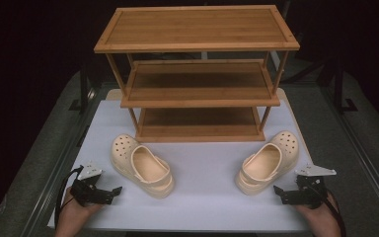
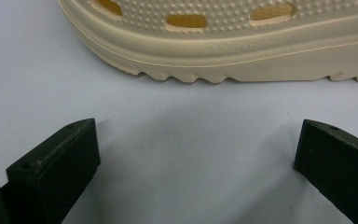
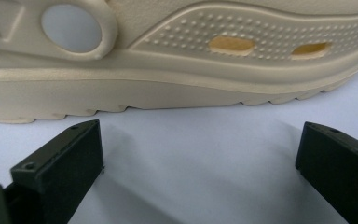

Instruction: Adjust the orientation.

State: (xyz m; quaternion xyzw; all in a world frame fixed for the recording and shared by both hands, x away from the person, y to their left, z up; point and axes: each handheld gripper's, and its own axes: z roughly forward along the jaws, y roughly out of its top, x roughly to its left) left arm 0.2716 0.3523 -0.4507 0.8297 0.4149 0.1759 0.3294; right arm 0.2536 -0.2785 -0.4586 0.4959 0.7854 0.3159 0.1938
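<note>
Two cream clogs lie on the white table top in front of a wooden rack. The left clog [image 1: 141, 165] points its toe to the far left; its side and sole [image 2: 242, 51] face my left gripper [image 2: 196, 154], which is open and empty, a short gap away. In the high view that left gripper [image 1: 116, 191] rests low at the table's near left. The right clog [image 1: 268, 161] lies toe to the far right; its side [image 3: 177, 70] stands just beyond my right gripper [image 3: 198, 154], open and empty. The right gripper [image 1: 279, 192] sits at the near right.
A three-shelf bamboo rack [image 1: 197, 74] stands at the back of the white table [image 1: 202, 202], its shelves bare. Metal frame rails [image 1: 362, 148] run along both sides of the table. Open table surface lies between the two clogs.
</note>
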